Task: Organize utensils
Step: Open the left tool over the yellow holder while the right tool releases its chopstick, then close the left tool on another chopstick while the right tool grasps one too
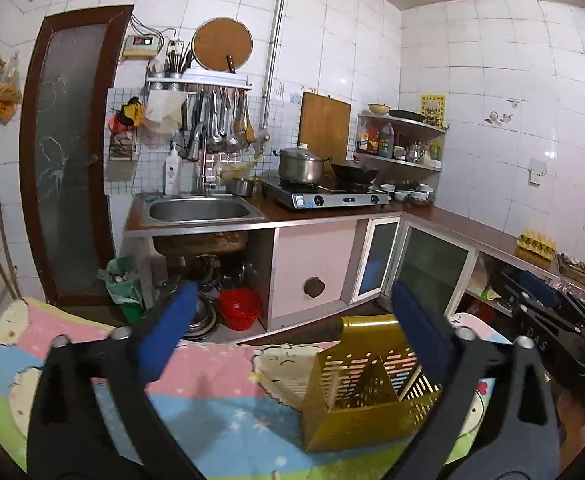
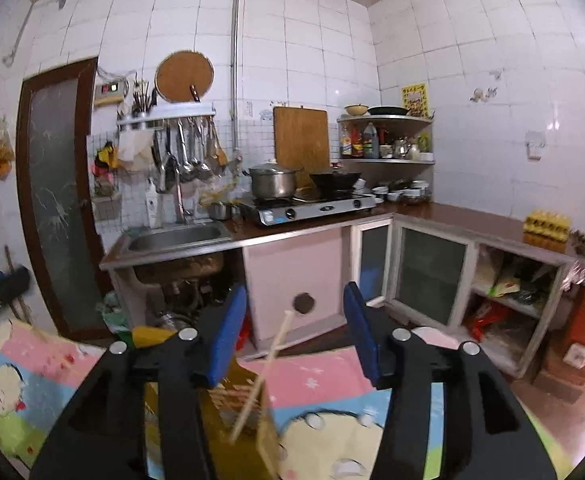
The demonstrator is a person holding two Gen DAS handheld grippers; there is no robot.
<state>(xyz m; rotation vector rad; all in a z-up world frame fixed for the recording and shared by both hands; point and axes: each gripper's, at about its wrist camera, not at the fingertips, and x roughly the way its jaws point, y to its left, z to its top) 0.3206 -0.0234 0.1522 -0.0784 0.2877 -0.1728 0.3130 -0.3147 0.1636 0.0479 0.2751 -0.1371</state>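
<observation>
Home kitchen, work surface w/ pastel cartoon mat (image 1: 220,396): left gripper (image 1: 296,328) hovers w/ blue-padded fingers spread wide, nothing between them. Gold perforated utensil holder (image 1: 356,392) stands on the mat at approx 5 o'clock in left-wrist view, just beside the gripper's right-side finger; whether they touch can't be told. Right gripper (image 2: 294,332) also spread apart, gripping nothing. In right-wrist view the holder (image 2: 236,404) sits at approx 7 o'clock, partly hidden behind the left-side finger, a wooden chopstick (image 2: 264,372) leaning tilted out of it, tip rising between the fingers. Sink (image 1: 200,210) & stove (image 1: 324,198) at 12 o'clock in the bkgd.
</observation>
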